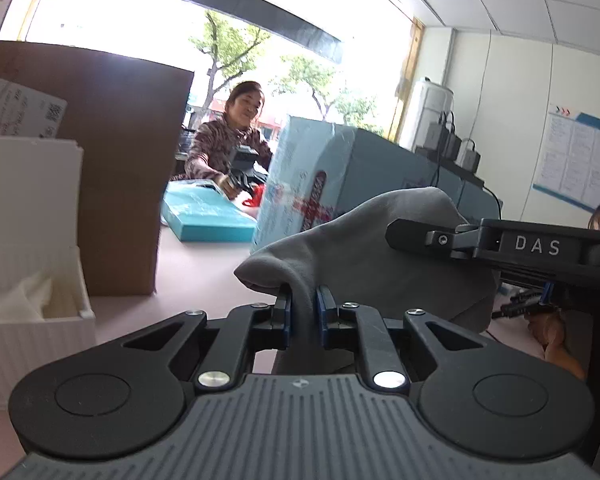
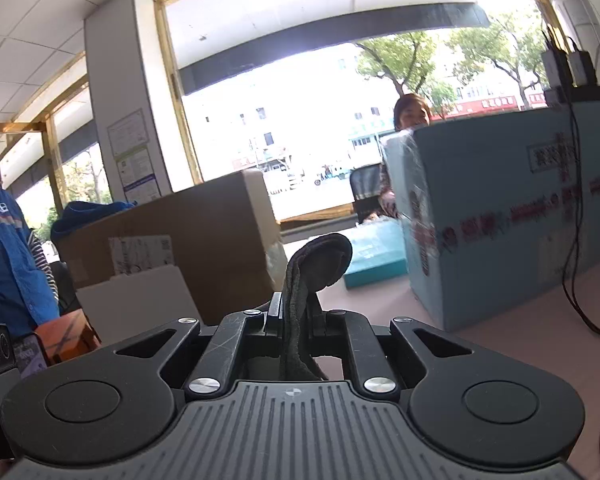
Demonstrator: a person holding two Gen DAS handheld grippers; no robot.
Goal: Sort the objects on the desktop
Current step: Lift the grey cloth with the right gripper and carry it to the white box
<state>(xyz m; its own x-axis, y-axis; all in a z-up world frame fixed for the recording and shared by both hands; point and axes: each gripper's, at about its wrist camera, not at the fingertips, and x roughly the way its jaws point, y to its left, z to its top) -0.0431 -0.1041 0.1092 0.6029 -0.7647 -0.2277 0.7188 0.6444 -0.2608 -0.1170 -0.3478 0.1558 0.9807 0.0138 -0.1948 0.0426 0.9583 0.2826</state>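
A grey cloth [image 1: 364, 248] hangs above the pink table, held up between both grippers. My left gripper [image 1: 303, 300] is shut on a fold at its near edge. The right gripper [image 1: 404, 236] reaches in from the right in the left wrist view and meets the cloth's upper right part. In the right wrist view my right gripper [image 2: 296, 306] is shut on a bunched strip of the same grey cloth [image 2: 320, 260], which sticks up past the fingertips.
A white ribbed box [image 1: 32, 272] and a brown cardboard box [image 1: 116, 160] stand at the left. A large light-blue carton [image 1: 300, 176] and a flat teal box [image 1: 208, 216] lie ahead. Another person [image 1: 228, 140] works across the table. Black cables [image 2: 580, 280] trail at the right.
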